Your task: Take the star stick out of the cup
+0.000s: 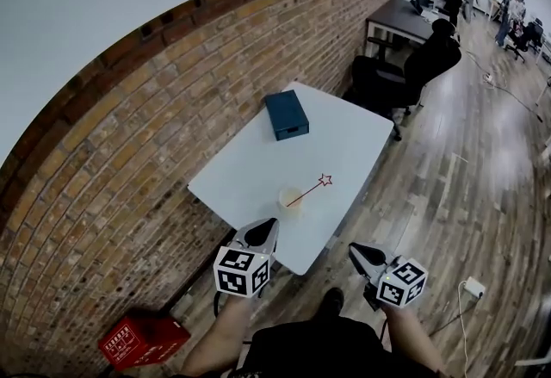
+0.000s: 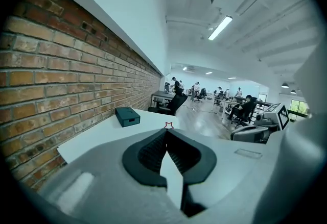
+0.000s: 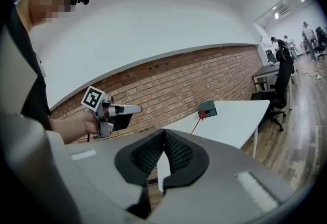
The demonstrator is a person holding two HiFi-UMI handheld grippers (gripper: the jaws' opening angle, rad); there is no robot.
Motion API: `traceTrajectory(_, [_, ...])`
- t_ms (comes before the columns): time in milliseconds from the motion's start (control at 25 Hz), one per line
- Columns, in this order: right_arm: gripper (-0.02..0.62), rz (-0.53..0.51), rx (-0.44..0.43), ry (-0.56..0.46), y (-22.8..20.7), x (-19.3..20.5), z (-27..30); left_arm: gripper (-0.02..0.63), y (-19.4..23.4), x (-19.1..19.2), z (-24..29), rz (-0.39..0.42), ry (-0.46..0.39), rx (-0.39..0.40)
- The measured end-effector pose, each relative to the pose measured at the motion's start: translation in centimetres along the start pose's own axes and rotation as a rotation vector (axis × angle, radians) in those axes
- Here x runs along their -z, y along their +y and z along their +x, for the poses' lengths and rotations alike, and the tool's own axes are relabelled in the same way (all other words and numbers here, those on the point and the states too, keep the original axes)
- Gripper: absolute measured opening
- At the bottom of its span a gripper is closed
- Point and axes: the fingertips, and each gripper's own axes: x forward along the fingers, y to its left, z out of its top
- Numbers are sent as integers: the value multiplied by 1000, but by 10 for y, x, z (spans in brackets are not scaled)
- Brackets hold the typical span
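So, both tongs were hanging just short of the table, nothing grabbed yet.

The left gripper [image 1: 261, 236] and right gripper [image 1: 365, 257] both had their jaws pinched together with nothing in them. They were held near the front edge of the white table [image 1: 250, 161], I'd guess just lining up for the reach. The star stick [image 1: 311, 189] sat in the cup [image 1: 290, 199] close to that edge, leaning away and to the right with its red star up, so the shaft looked easy to pinch once a jaw opened. The cup was pale on a pale top and hard to pick out. From either gripper's camera its own body blocked the cup, with only the star end poking over. A teal box [image 1: 287, 114] sat further back.
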Motion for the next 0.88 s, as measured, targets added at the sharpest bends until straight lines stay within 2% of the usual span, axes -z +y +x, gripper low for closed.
traceTrajectory(200, [0,0,-9,11,-65,-25,-1,6,-12,-19,55,4,17,-18])
traceTrajectory(360, [0,21,-33,37,-91,-30,6,6,-20,-25,82,12,28,-27])
traceTrajectory(680, [0,20,-86,79,-93,-32,51,6,15,-23,91,-26,42,-57])
traceTrajectory(880, [0,28,-90,93,-78,-34,90,6,40,-16,99,-27,63,-25])
